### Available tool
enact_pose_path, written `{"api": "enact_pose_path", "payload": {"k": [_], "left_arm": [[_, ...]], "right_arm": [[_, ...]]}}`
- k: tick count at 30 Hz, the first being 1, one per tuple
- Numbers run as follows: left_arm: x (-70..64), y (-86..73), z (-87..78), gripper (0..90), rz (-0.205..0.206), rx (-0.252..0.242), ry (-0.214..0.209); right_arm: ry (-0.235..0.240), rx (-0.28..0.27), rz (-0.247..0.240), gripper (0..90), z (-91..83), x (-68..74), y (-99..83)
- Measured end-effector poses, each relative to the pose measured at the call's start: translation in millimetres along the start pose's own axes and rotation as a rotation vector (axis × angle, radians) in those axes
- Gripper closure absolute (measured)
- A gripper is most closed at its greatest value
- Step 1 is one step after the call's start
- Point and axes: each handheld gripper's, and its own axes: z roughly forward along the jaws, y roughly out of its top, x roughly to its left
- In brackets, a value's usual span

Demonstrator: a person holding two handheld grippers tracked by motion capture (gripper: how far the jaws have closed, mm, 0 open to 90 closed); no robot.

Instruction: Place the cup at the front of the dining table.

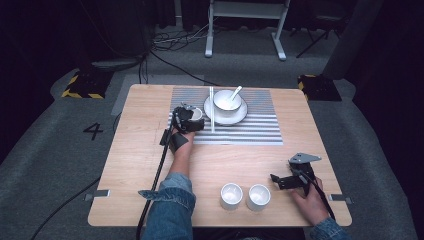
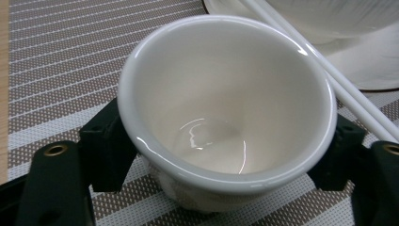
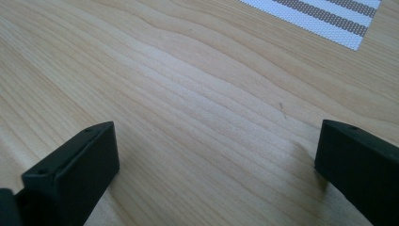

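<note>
Sitting between the left gripper (image 2: 221, 165) jaws, clenched on both sides: small white glazed ceramic cup (image 2: 226, 103), on striped woven placemat (image 2: 56, 56). Rigid, light, slippery, chippable; best gripped below the rim. Right gripper (image 3: 216, 155) jaws spread, empty.

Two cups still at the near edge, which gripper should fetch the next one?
Right, probably. The right gripper is open and empty over bare table, just beside the nearer cup. The left gripper is across on the striped mat, jaws either side of another cup.
</note>
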Motion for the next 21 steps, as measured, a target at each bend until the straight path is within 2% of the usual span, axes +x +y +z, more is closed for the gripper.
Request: {"api": "enact_pose_path", "payload": {"k": [5,14,21], "left_arm": [[0.1,5.0,-10.0,18.2,-0.006,-0.025,-0.015],[-2.6,15.5,-43.3,19.2,0.045,-0.045,-0.05],[-1.8,17.4,-68.9,20.3,0.067,-0.043,-0.058]], "right_arm": [[0.0,0.0,0.0,0.4,0.0,0.0,0.0],[0.001,0.0,0.001,0.3,0.3,-0.1,0.3],[0.001,0.0,0.001,0.4,0.3,-0.1,0.3]]}}
